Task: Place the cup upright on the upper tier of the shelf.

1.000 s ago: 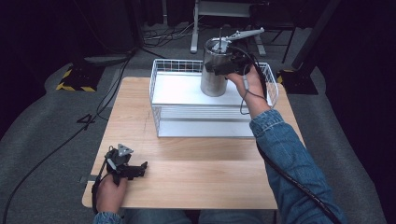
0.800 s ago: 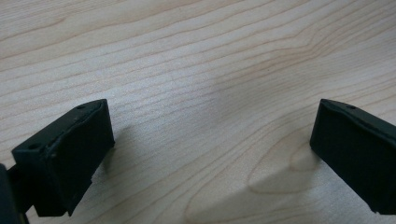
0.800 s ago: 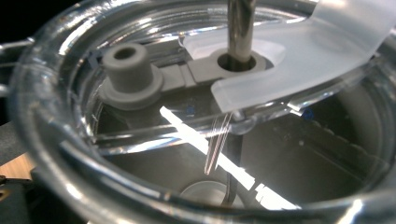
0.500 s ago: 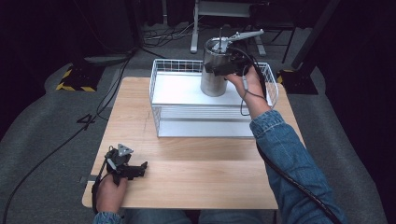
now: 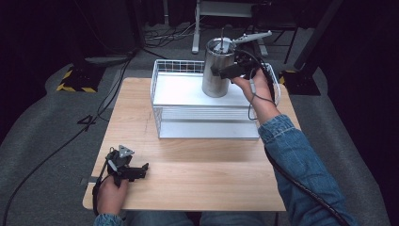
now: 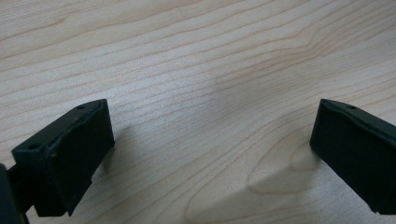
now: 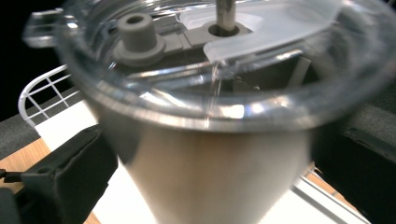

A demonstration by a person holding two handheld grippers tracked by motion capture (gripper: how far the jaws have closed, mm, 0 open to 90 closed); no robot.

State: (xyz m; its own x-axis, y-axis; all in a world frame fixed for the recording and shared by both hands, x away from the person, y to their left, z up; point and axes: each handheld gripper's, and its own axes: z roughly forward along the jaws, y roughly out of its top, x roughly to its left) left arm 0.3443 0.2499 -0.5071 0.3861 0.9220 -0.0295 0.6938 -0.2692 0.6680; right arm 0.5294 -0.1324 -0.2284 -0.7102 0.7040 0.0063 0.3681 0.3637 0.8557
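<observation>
Steel tumbler [image 5: 217, 70] stands upright in the far right part of the white wire basket [image 5: 162, 84], on the basket's white floor, right gripper [image 5: 225, 71] at its upper wall. In the high view the gripper comes at the tumbler from the basket's right side, the person's hand [image 5: 254, 84] and denim sleeve [image 5: 301, 160] behind it, black cable looped off the hand. Right gripper view: tumbler [image 7: 219, 154] sits between the two black jaws, one jaw at each side of the metal body just below the clear lid [image 7: 210, 60]; jaws set wide enough to straddle the cup. Whether pads press the wall or sit a hair off: cannot tell, picture blurred there. Lid is on, grey plug left of centre, metal straw [image 7: 226, 14] rising through the lid's sliding tab. Straw also pokes up from the tumbler top in the high view. Basket rim [image 7: 44, 88] visible behind the left-hand jaw, wood table edge below it.

Left gripper [image 5: 136, 170] lies well apart from the basket, at the near left part of the wood table [image 5: 197, 160], held by the other hand [image 5: 110, 193], grey three-cornered plate on top. Left gripper view: jaws spread wide, bare wood grain between them, holding nothing, jaw tips low over the tabletop.
</observation>
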